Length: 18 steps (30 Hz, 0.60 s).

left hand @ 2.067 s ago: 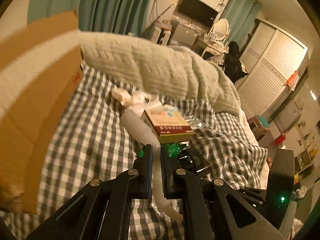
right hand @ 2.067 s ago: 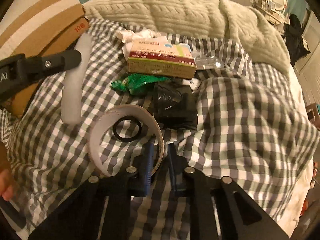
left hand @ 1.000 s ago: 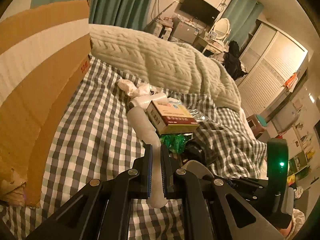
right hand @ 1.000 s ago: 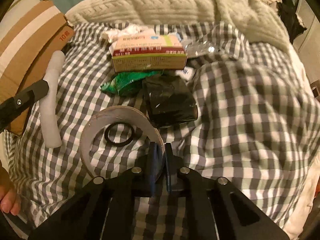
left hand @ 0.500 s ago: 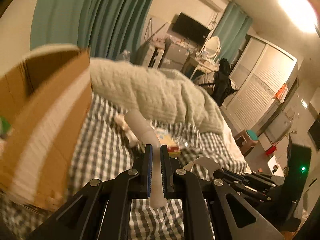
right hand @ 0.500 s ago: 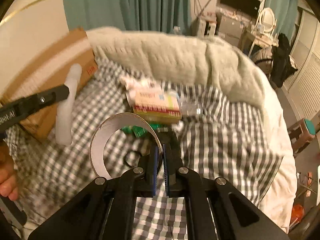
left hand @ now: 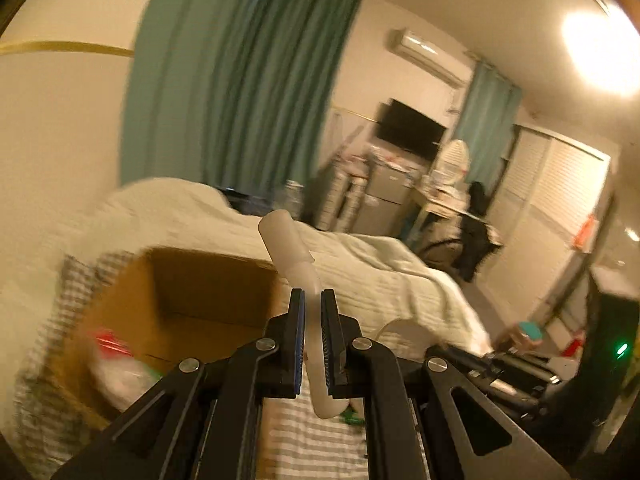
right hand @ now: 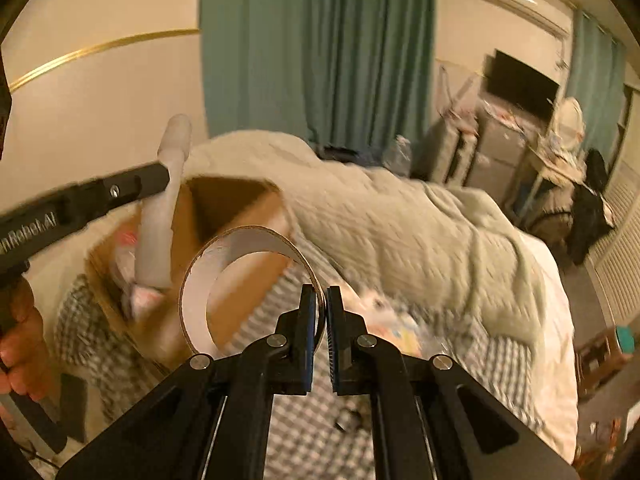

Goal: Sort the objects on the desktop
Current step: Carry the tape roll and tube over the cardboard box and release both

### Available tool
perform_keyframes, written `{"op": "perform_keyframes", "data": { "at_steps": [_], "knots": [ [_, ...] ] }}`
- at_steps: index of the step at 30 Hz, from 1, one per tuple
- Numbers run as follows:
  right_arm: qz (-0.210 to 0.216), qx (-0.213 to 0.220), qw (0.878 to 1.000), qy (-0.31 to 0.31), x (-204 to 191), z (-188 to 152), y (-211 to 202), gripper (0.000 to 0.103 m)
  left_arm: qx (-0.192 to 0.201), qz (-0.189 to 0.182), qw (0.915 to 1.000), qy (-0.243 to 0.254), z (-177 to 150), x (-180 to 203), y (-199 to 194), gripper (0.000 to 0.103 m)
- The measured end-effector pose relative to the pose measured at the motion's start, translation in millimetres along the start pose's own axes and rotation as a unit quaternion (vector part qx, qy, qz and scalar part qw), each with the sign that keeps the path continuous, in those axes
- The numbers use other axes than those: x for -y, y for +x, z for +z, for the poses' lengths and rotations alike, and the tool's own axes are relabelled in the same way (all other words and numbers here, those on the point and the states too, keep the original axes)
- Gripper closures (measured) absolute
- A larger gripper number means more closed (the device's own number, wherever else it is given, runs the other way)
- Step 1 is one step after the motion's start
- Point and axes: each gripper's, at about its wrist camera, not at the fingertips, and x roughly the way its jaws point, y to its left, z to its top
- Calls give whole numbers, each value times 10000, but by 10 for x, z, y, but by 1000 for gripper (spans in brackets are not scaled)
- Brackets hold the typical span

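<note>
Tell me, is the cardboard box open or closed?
Open. The cardboard box shows its brown inside from above, with something white and red lying in it; the picture is too blurred to tell what.

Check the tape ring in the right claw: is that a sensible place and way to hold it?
Seems sensible. The right claw pinches the thin wall of the tape ring, one finger inside the hole and one outside, coming edge-on from below. The band looks narrow and the hollow wide, so spanning it seems impractical.

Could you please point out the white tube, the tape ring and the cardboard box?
white tube (left hand: 289,246): left wrist view, upper shaft.
tape ring (right hand: 191,320): right wrist view, left band.
cardboard box (left hand: 208,284): left wrist view, inner back wall.
</note>
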Motion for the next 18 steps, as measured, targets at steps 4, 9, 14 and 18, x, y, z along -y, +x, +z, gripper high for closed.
{"op": "perform_keyframes", "data": {
  "at_steps": [4, 9, 14, 18],
  "knots": [
    [228, 139, 9995, -144, -429, 348, 152, 98, -102, 602, 9981, 16, 36, -446, 6, 95],
    [287, -11, 9993, -238, -868, 600, 619, 98, -350, 979, 9945, -151, -97, -914, 153, 95],
    [361, -247, 9985, -318, -1086, 556, 992, 97, -549, 1020, 9932, -83, -253, -1101, 392, 95],
    [536, -258, 9980, -198, -1044, 465, 1074, 71, -509, 1026, 9934, -74, -369, -1145, 442, 52]
  ]
}}
